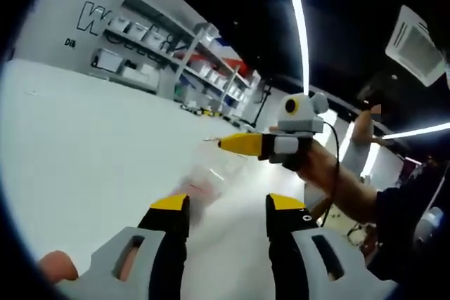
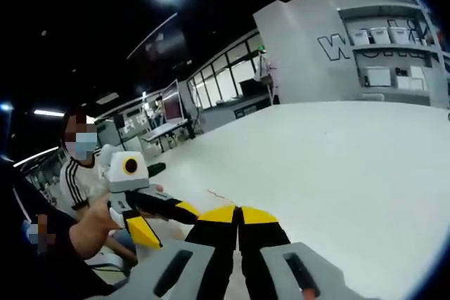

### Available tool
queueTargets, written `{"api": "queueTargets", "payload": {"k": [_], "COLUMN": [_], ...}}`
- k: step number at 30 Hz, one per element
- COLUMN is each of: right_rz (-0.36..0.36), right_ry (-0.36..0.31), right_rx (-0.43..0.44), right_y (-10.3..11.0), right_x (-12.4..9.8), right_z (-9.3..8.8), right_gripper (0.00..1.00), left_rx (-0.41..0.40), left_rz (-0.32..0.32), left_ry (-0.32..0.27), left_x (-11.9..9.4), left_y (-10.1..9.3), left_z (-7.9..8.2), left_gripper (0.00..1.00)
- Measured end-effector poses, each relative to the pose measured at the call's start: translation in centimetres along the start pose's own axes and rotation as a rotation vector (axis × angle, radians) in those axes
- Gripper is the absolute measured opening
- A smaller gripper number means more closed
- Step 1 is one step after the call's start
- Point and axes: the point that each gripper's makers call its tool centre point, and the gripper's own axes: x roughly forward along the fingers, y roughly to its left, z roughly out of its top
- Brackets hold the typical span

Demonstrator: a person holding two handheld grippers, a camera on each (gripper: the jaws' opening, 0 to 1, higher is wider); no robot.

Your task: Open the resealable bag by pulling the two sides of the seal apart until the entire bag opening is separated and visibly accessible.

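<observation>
Left gripper view: left gripper (image 1: 228,209) jaws stand apart, nothing between them. Resealable bag (image 1: 211,180), clear and blurred, sits just beyond the jaw tips over the white table (image 1: 84,138); what supports it cannot be told. Right gripper (image 1: 226,144) comes in from the right, its yellow tip at the bag's upper edge (contact unclear). Right gripper view: right gripper (image 2: 238,214) jaws pressed together; whether film is pinched cannot be told. Left gripper (image 2: 165,219) spread. Shelving (image 1: 176,54) behind.
</observation>
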Motion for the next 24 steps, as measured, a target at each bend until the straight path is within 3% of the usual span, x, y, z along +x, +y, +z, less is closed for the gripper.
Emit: {"api": "queueTargets", "payload": {"k": [2,12,18,24], "right_rz": [-0.001,-0.002,-0.007,-0.010], "right_ry": [-0.002,-0.009,-0.013,-0.015], "right_rx": [0.001,0.001,0.003,0.005], "right_y": [0.0,0.0,-0.2,-0.2], "right_x": [0.0,-0.1,-0.2,-0.3], "right_z": [0.0,0.2,0.2,0.3], "right_gripper": [0.00,0.00,0.00,0.00], "left_rx": [0.004,0.008,0.029,0.045], "left_rz": [0.008,0.014,0.036,0.046], "left_ry": [0.005,0.002,0.000,0.002], "left_x": [-0.1,-0.8,-1.4,-1.9], "left_y": [0.1,-0.1,0.0,-0.2], "left_z": [-0.1,-0.4,-0.8,-1.0], "left_gripper": [0.52,0.51,0.64,0.65]}}
